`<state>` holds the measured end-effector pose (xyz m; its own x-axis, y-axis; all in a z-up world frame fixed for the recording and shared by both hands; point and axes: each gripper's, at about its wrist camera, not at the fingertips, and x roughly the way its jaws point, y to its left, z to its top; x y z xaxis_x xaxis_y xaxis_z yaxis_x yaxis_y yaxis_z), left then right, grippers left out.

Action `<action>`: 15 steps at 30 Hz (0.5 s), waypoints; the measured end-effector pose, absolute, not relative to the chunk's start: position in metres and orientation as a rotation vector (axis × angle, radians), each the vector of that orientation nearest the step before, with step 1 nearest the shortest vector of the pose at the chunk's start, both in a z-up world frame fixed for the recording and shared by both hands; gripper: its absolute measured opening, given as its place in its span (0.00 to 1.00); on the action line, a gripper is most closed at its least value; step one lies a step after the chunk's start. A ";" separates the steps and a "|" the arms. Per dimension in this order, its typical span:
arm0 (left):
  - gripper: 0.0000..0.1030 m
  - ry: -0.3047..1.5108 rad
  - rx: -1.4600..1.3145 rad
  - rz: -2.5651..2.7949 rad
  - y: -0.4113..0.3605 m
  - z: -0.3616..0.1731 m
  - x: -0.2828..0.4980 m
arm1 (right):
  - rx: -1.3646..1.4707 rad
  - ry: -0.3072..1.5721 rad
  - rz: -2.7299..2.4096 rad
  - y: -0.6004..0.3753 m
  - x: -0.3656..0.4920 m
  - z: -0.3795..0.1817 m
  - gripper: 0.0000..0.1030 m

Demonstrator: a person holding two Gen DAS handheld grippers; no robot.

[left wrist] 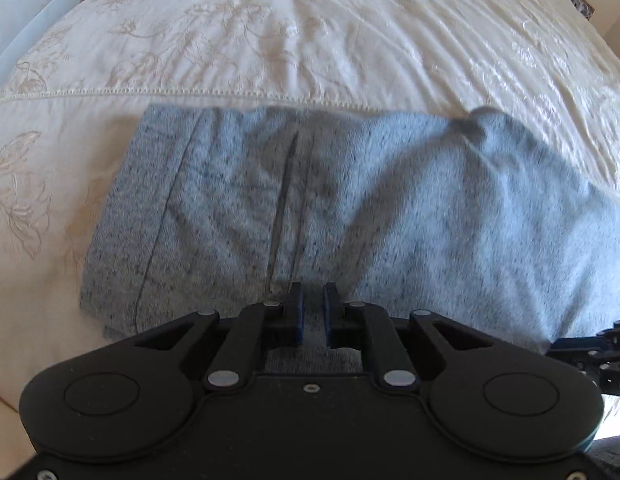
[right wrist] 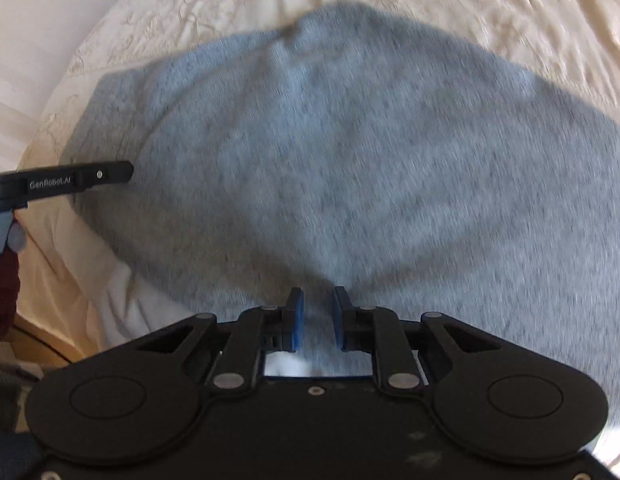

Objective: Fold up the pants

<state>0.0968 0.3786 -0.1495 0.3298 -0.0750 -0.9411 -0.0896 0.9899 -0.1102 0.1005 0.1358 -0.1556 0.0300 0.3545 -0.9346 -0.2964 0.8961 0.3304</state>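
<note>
The grey knit pants [left wrist: 350,208] lie folded into a wide block on the cream bedspread [left wrist: 269,40], with a seam running down the left part. My left gripper [left wrist: 313,304] hangs over the near edge of the cloth, its blue pads a narrow gap apart and grey fabric showing below that gap. In the right wrist view the pants [right wrist: 350,160] fill most of the picture. My right gripper [right wrist: 318,308] stands over their near edge, pads slightly apart and pressing on nothing.
The embroidered bedspread [right wrist: 510,8] spreads beyond the pants on all sides. The left gripper's black body [right wrist: 69,180] reaches in from the left edge, with a dark red sleeve [right wrist: 3,280] below it. Part of the right gripper [left wrist: 602,356] shows at the far right.
</note>
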 end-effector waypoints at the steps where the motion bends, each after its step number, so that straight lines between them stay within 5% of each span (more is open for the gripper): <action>1: 0.18 1.238 -0.154 0.023 0.378 -0.150 0.096 | 0.057 1.465 0.491 0.127 0.091 -0.155 0.16; 15: 0.18 1.118 -0.028 -0.032 0.254 -0.103 0.108 | 0.353 1.096 0.041 -0.067 0.072 -0.098 0.22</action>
<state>0.1083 0.2545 -0.1029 0.4375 -0.0397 -0.8983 0.0116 0.9992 -0.0385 0.0723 -0.0667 -0.0982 0.4619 0.2056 -0.8628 0.1405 0.9435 0.3001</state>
